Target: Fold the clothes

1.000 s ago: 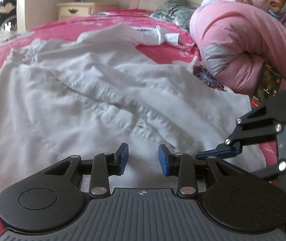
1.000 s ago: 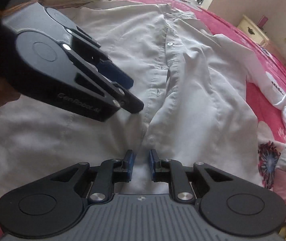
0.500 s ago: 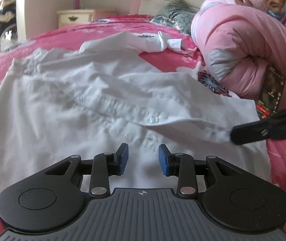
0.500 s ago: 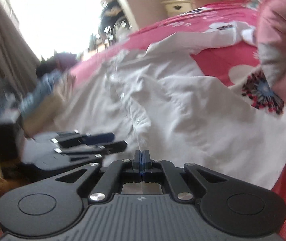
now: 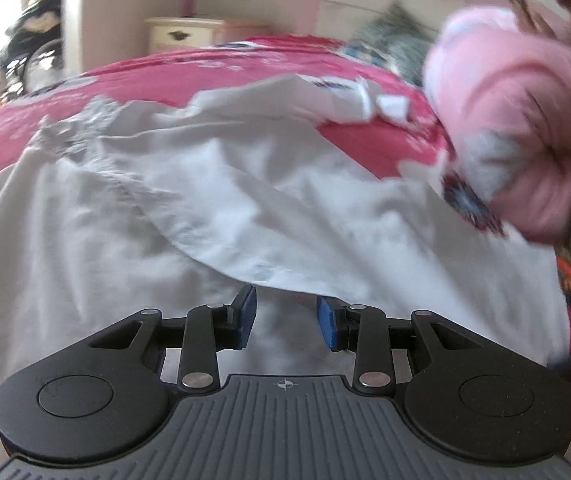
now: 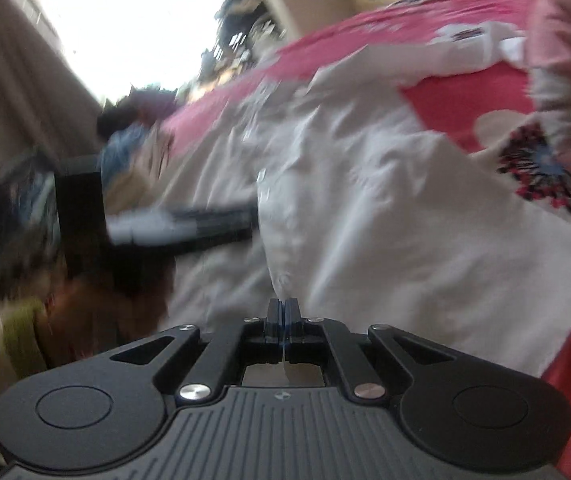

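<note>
The right claw (image 6: 284, 312) closed on the shirt's (image 6: 385, 208) front edge and lifted it (jaws now opening).

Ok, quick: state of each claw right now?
Left claw: open, nothing gripped.
Right claw: pinched on the white shirt at its front edge, jaws opening.

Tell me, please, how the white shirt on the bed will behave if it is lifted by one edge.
Probably floppy: the white shirt lies in soft wrinkles and its raised front edge sags in a curve. Likely light too: the cloth looks thin. The far sleeve would probably trail over the pink bedcover.
</note>
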Available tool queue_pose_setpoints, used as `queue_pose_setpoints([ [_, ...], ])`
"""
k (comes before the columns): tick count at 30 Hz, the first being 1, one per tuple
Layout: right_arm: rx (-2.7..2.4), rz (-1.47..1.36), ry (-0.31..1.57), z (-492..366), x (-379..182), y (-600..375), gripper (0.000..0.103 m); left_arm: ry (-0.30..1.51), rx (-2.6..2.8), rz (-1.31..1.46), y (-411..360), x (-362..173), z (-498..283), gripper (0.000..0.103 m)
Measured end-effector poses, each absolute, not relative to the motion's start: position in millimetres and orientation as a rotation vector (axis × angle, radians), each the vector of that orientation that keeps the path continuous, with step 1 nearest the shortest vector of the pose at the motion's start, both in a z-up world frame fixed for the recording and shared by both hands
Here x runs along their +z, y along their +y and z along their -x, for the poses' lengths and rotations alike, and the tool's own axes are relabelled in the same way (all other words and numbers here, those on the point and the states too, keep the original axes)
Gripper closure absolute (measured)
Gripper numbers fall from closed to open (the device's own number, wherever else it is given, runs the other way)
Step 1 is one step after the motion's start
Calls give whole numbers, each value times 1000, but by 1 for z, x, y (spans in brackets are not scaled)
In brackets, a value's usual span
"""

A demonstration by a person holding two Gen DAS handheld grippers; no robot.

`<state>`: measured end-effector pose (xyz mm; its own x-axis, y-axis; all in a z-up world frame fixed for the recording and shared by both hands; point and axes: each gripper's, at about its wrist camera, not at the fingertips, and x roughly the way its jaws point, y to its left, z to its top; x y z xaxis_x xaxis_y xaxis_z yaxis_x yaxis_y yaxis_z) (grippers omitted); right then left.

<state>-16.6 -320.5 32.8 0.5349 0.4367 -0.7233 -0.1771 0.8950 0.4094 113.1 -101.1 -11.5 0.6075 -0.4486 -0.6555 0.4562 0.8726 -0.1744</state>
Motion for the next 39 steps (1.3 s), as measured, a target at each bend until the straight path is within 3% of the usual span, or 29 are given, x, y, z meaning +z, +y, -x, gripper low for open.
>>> queue_pose_setpoints([
  [1, 369, -290, 944, 16, 34, -320, 94, 750, -512, 0, -97, -10, -114, 70],
  [3, 339, -302, 920, 19, 40, -329, 77, 744, -475, 0, -89, -7, -113, 70],
  [4, 320, -323, 905, 21, 44, -336, 75, 746, -450, -11, -86, -6, -112, 70],
  [13, 110, -539, 981, 45, 51, -404, 73, 698, -463, 16, -61, 16, -71, 70],
  [20, 167, -384, 972, 33, 57, -372, 74, 715, -583, -99, -93, 9, -48, 70],
  [26, 338, -116, 861, -31, 80, -299, 76, 696, -475, -149, -86, 1, -55, 70],
  [32, 463, 157, 758, -105, 68, -214, 76, 677, -371, -105, -51, -5, -84, 70],
  [39, 423, 46, 807, -209, 47, -186, 76, 640, -305, -72, -18, -7, -135, 70],
])
